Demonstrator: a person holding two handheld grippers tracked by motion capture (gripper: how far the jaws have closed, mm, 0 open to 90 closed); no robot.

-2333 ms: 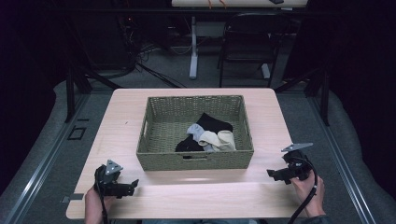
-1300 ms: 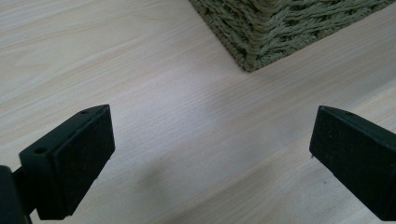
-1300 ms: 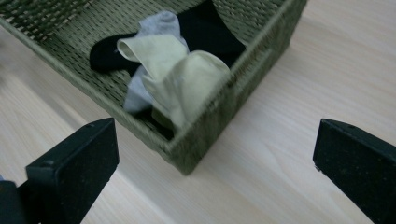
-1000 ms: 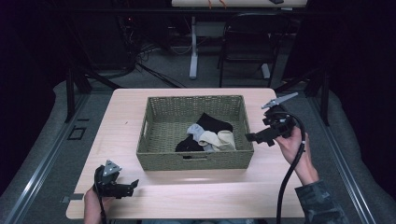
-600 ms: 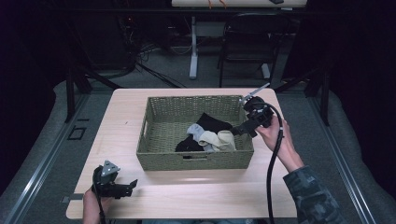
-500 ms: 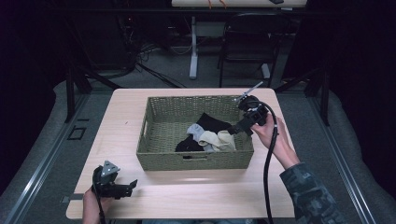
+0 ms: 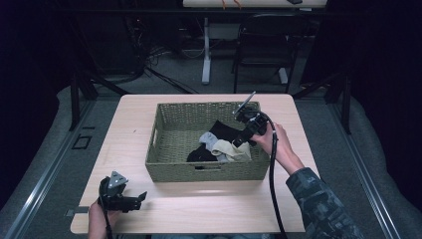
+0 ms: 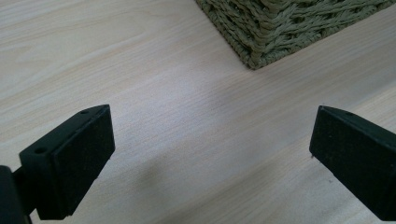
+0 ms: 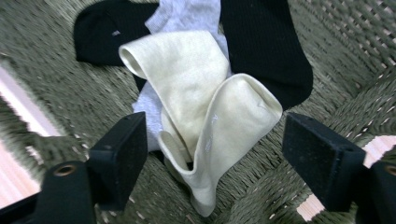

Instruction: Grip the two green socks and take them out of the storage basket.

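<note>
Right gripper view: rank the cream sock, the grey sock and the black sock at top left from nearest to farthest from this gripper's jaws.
1. Cream sock: folded on the basket floor, its lower end lying between the right gripper jaws.
2. Grey sock: partly under the cream one, reaching up beyond it.
3. Black sock: top left, farthest back.

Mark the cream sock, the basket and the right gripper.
cream sock [image 9: 205, 107], right gripper view, middle of the folded fabric.
basket [image 7: 206, 172], high view, near woven wall.
right gripper [image 9: 212, 154], right gripper view, midway between its open jaws, which have just been closing around the sock.
</note>
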